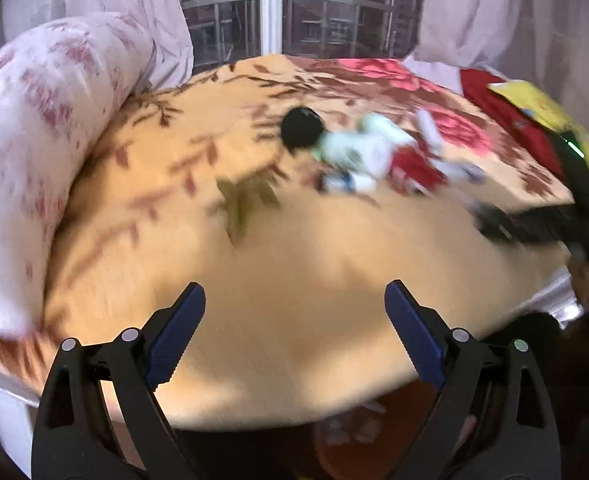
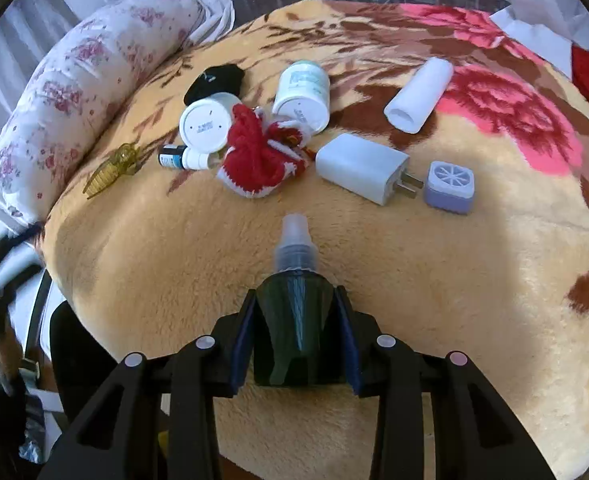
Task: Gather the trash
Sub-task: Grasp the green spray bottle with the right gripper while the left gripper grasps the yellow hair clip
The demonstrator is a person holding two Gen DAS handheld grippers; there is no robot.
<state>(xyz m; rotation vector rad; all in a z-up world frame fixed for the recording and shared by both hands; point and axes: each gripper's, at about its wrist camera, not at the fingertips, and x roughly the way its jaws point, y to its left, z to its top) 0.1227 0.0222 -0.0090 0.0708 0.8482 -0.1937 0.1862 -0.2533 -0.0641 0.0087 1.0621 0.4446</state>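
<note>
Across the near half of the floral blanket lies bare plush, running to the bed's front edge just under both grippers. Clamped between the right gripper's blue pads is a dark green spray bottle; its long axis runs straight forward along the fingers, its translucent cap pointing at the clutter ahead. That clutter sits mid-blanket: a red knitted pouch, two white jars lying on their sides, a small dropper bottle, a white charger plug with prongs toward a lavender square piece, a white tube, a black sock and an amber hair clip near the left edge. A rolled floral quilt borders the blanket's left side.

In the blurred left wrist view, the left gripper hangs over the bare near blanket, its jaws wide apart and holding nothing. Curtains and a window close off the far side.
</note>
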